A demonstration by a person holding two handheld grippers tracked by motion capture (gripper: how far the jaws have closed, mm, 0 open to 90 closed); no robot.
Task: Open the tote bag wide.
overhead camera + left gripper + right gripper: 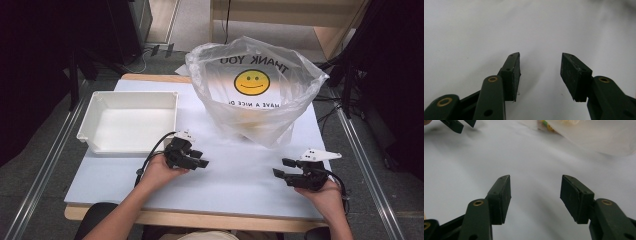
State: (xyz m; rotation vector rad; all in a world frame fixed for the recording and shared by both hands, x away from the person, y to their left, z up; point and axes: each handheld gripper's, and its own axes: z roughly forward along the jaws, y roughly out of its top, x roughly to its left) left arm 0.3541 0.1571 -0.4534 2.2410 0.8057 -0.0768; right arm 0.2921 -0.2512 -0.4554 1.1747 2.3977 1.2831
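The clear thin plastic bag [255,95] with the yellow smiling face and "THANK YOU" print stands open at about 12 o'clock on the white table [235,175], a little to the right of the middle. Something yellowish lies in its bottom, but I cannot tell what it is. At 10 o'clock sits the white rectangular plastic bin [129,121], and it holds nothing.

I judge the step in hand is to reach to the bag. To do it well, one gripper should pinch the soft rim and keep the mouth wide, and the other should go down inside slowly, because such film folds and slips easily.

The left gripper [200,159] rests low at 7 o'clock, just beside the front right corner of the bin, and points toward 3 o'clock; the hand [159,172] holds it from behind. Its jaws stand apart with nothing between them, over bare table [474,30]. The right gripper [281,168] lies at 5 o'clock, near the bag, and points toward 9 o'clock, so the two face each other. Its jaws are also spread and hold nothing; in the right gripper view the bag [599,135] is ahead at 1 o'clock.
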